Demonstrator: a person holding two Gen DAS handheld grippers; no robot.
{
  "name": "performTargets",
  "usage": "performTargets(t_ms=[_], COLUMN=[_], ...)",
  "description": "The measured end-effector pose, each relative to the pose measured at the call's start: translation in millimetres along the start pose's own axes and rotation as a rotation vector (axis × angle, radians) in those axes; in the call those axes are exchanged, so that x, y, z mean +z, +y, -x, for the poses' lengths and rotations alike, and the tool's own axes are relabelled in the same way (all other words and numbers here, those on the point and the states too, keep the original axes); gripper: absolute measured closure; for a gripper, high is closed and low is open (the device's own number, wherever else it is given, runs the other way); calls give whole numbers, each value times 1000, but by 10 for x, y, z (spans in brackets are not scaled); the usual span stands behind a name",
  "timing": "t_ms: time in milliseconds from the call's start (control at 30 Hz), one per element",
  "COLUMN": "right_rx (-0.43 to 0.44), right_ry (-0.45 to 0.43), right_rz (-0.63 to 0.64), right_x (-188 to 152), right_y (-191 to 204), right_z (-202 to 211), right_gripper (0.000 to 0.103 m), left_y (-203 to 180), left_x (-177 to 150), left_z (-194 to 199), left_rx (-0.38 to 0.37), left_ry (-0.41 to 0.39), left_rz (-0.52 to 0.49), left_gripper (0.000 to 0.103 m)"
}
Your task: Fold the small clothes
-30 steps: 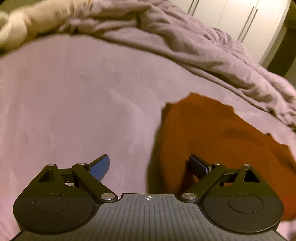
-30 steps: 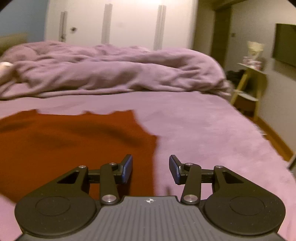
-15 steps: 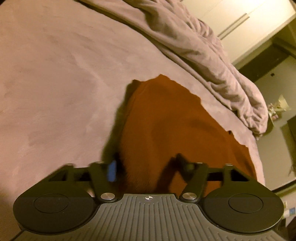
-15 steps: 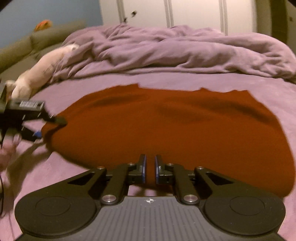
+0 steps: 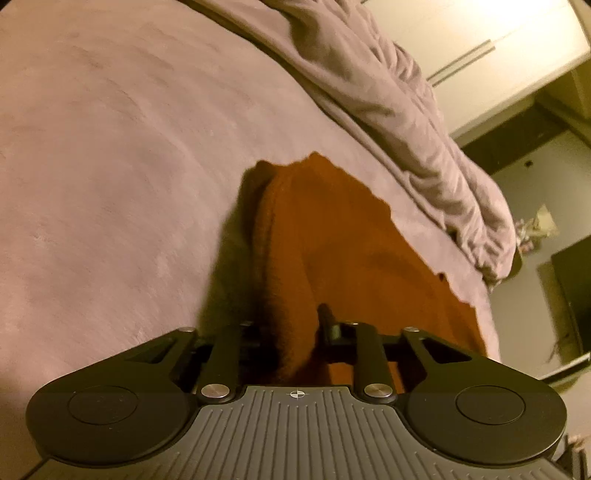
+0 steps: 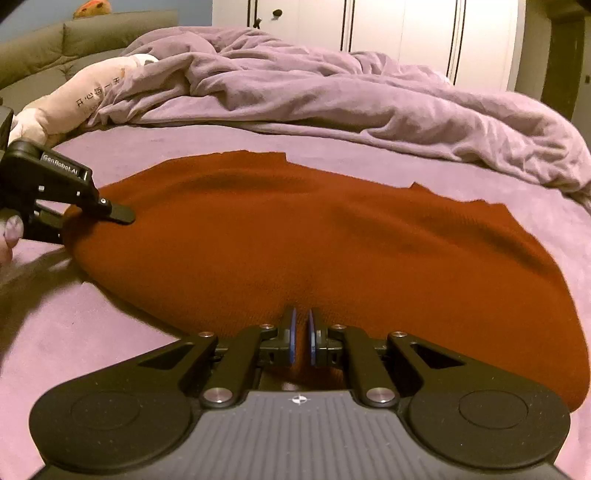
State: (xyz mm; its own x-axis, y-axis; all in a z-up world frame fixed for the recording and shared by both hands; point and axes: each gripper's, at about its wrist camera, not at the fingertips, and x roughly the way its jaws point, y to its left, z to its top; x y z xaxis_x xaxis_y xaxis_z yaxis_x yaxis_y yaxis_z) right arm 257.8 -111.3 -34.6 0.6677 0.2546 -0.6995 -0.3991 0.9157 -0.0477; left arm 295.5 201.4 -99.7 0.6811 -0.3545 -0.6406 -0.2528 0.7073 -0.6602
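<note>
1. A rust-red garment (image 6: 295, 240) lies spread on a purple bedsheet (image 6: 92, 332), its near edge bunched at the right gripper (image 6: 301, 338).
2. The right gripper's blue-padded fingers (image 6: 291, 339) are nearly pressed together, pinching that near edge.
3. At the garment's left end, the left gripper (image 6: 110, 212) clamps the cloth; from its own camera, the left gripper (image 5: 291, 332) has its fingers closed onto a raised fold of the fabric.
4. Past the garment, a rumpled purple duvet (image 6: 332, 99) crosses the bed, well apart from it.
5. A pale pillow (image 6: 81, 99) lies at the duvet's left end.
6. White wardrobe doors (image 6: 399, 33) stand behind.
</note>
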Motion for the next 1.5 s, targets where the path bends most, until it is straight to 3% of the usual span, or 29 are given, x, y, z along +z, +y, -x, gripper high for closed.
performTargets(t_ms=[133, 233, 300, 400, 533, 667, 800, 900, 967, 1067, 1167, 1200, 1367, 1500], right_rx=[-11, -12, -7, 21, -14, -62, -88, -99, -103, -107, -111, -109, -78, 17], right_ry=[-49, 18, 16, -25, -83, -135, -147, -132, -123, -114, -115, -122, -172, -179], right_rz=[-66, -72, -44, -108, -172, -279, -358, -381, -386, -390, -390, -387, -354, -321], right_x=[-24, -92, -81, -58, -152, -262, -345, -413, -459, -507, -494, -468, -185, 154], right_y=[-102, -146, -144, -254, -465, -744, -972, -1081, -1127, -1194, -1226, -1234, -1177, -1013], right_z=[149, 34, 48, 182, 372, 555, 633, 641, 646, 662, 663, 665, 649, 497], right_gripper=[95, 95, 95, 95, 95, 95, 95, 95, 95, 95, 95, 95, 95, 95], left_y=[-74, -179, -278, -562, -1157, -1831, -2175, -2190, -2129, -2132, -2057, -2028, -1688, -1409], left_x=[37, 47, 57, 55, -35, -348, -777, -1039, -1125, -1158, -1137, -1137, -1011, -946], left_z=[76, 105, 158, 273, 350, 137, -357, -716, -800, -621, -231, -116, 188, 138], left_rx=[-8, 6, 2, -7, -67, -92, -65, -49, -60, -92, -160, -143, 21, 94], left_ry=[-12, -19, -31, -52, -56, -33, 44, 120, 128, 104, 72, 46, -70, -32], left_rz=[-14, -36, -58, -121, -229, -414, -517, -530, -546, -571, -567, -582, -553, -490], left_gripper=[85, 85, 86, 86, 86, 86, 83, 71, 63, 47, 38, 34, 33, 33])
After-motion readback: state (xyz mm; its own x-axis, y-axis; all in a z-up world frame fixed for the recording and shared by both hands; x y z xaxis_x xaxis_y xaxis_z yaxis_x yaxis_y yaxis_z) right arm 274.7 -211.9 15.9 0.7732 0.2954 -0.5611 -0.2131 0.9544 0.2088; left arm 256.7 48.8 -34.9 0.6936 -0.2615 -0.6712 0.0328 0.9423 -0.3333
